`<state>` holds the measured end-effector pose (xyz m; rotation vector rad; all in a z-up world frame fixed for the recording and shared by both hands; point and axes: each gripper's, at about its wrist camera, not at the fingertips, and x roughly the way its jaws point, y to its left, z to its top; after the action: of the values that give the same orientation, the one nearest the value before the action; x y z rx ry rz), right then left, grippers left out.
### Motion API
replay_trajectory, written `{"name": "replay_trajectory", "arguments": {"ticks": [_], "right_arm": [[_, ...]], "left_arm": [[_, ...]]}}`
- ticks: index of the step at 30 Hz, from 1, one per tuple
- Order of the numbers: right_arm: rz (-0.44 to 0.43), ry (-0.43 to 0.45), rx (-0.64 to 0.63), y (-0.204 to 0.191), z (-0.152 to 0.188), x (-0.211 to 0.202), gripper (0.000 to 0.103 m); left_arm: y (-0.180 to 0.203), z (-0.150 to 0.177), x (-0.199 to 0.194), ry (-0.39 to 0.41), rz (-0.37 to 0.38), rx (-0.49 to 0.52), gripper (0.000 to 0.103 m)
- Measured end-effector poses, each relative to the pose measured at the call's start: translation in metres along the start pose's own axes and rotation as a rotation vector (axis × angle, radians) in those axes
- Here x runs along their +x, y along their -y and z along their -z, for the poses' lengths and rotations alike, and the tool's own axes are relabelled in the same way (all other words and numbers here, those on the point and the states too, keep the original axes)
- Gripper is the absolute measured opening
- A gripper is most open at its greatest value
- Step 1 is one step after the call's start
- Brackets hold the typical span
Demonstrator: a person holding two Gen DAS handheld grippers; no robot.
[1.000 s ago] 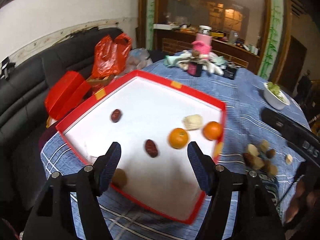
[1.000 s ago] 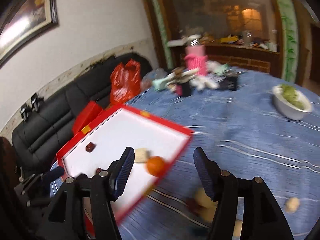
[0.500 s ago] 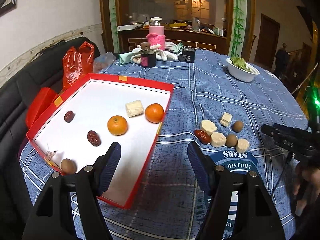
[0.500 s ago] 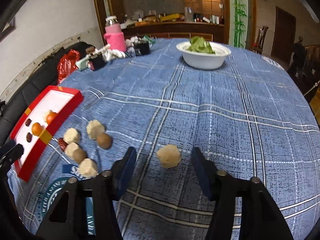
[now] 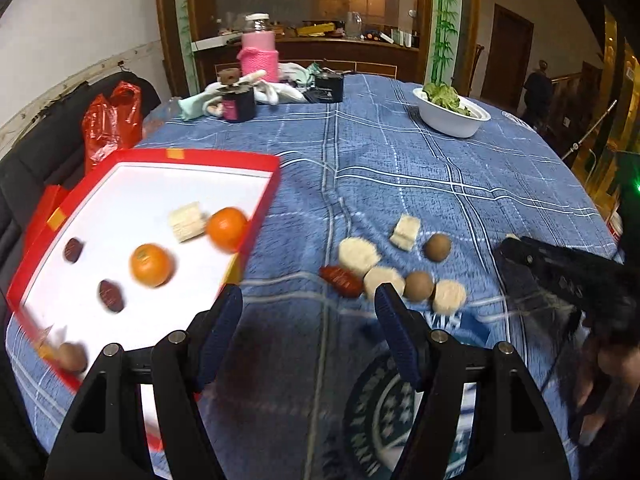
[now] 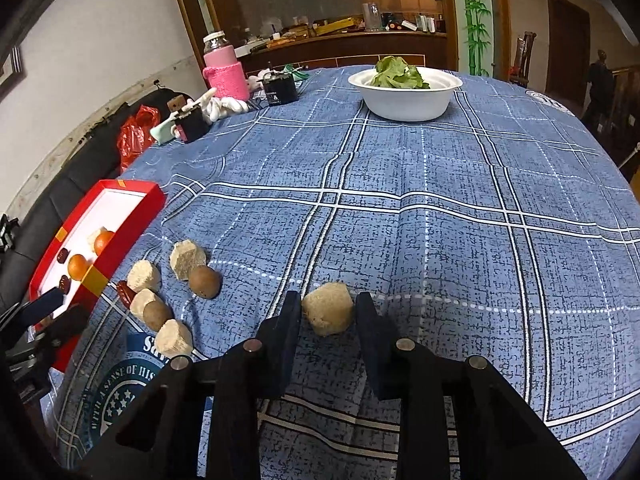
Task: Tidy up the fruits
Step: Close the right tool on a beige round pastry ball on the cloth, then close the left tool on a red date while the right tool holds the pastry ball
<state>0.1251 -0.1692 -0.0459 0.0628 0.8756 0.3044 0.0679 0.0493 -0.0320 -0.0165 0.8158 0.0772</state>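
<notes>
A red tray point(image 5: 256, 216) with a white floor holds two oranges point(image 5: 151, 264), two dark dates, a pale chunk and a brown fruit. On the blue cloth to its right lies a cluster of pale chunks point(image 5: 356, 251), brown round fruits point(image 5: 437, 246) and a red date point(image 5: 340, 280). My left gripper point(image 5: 308, 312) is open and empty above the cloth between tray and cluster. My right gripper point(image 6: 328, 312) is open with its fingers on either side of a lone pale chunk point(image 6: 328, 314) lying on the cloth; a small gap shows on each side.
A white bowl of greens point(image 6: 406, 94) stands at the far side. A pink bottle point(image 6: 222, 68), small dark boxes and white cloths sit at the back left. A black sofa with a red bag point(image 5: 112, 120) lies beyond the table's left edge.
My right gripper has moved forward so the lone pale chunk now sits between its fingers, which have narrowed. My left gripper has shifted right, away from the tray toward the cluster.
</notes>
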Motion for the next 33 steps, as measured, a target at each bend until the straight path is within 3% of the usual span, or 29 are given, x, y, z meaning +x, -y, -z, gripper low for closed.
{"name": "replay_trajectory", "arguments": {"ticks": [2, 4, 5, 6, 12, 15, 18, 22, 24, 33], "right_arm": [[-0.006, 0.005, -0.003, 0.001, 0.0, -0.002, 0.029], [-0.013, 0.01, -0.002, 0.001, 0.0, -0.003, 0.029], [-0.015, 0.011, -0.003, 0.001, 0.0, -0.004, 0.029], [-0.017, 0.012, -0.003, 0.001, 0.0, -0.004, 0.029], [-0.025, 0.015, -0.001, 0.002, 0.001, -0.005, 0.029], [-0.028, 0.022, -0.009, 0.0, 0.001, -0.008, 0.029], [-0.031, 0.027, -0.011, 0.0, 0.001, -0.009, 0.029], [-0.033, 0.031, -0.01, 0.0, 0.001, -0.01, 0.029], [-0.035, 0.032, -0.008, 0.001, 0.0, -0.01, 0.029], [-0.047, 0.038, -0.002, 0.002, 0.0, -0.012, 0.029]], "left_arm": [[0.004, -0.007, 0.009, -0.007, 0.009, -0.012, 0.067], [0.007, -0.009, 0.021, -0.035, 0.005, -0.016, 0.053], [0.008, -0.009, 0.028, -0.064, 0.012, -0.015, 0.036], [0.008, -0.008, 0.035, -0.095, 0.023, -0.015, 0.034], [0.007, -0.005, 0.034, -0.073, 0.047, -0.017, 0.034], [0.002, -0.009, 0.037, -0.078, 0.07, -0.031, 0.04], [0.008, -0.009, 0.037, -0.08, 0.049, -0.011, 0.039], [0.012, -0.006, 0.034, -0.073, 0.061, 0.02, 0.033], [0.01, -0.007, 0.035, -0.082, 0.104, 0.011, 0.02], [0.014, -0.002, 0.025, -0.061, 0.146, 0.067, 0.012]]}}
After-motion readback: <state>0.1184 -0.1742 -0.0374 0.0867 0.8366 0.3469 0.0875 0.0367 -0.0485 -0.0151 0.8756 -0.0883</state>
